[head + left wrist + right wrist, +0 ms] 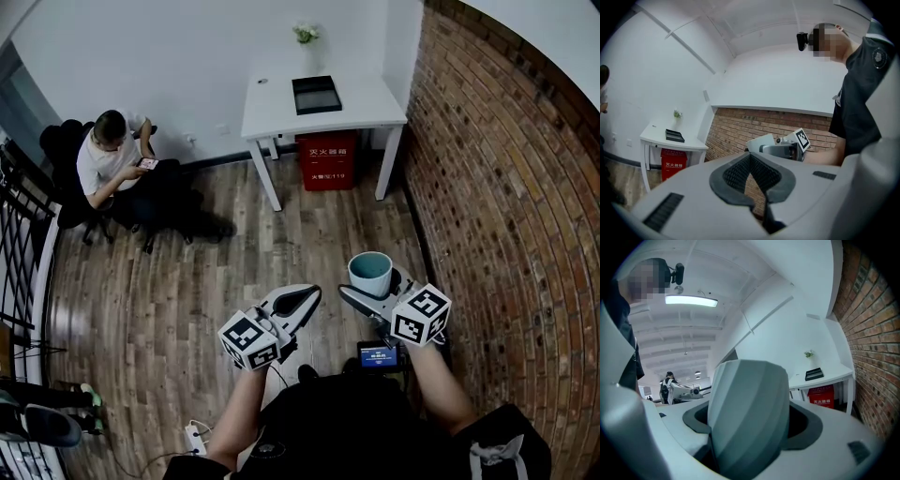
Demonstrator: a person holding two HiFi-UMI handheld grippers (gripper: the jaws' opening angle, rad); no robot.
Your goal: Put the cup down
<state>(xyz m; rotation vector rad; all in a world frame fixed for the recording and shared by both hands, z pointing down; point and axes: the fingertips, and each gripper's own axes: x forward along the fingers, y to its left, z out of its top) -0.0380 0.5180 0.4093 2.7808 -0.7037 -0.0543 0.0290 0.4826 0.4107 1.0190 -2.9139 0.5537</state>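
A ribbed teal cup (370,272) stands upright between the jaws of my right gripper (380,287), which is shut on it at waist height over the wooden floor. In the right gripper view the cup (747,413) fills the gap between the dark pads (808,427) and hides most of them. My left gripper (307,296) is held beside it, to the left and apart from the cup. Its jaws are shut with nothing between them, the ribbed pads (736,173) meeting in the left gripper view. There the right gripper (787,147) shows ahead against the brick wall.
A white table (272,112) stands at the far wall with a black tray (316,94) and a small plant (305,34) on it, and a red box (326,160) under it. A brick wall (506,187) runs along the right. A person (117,164) sits at the left.
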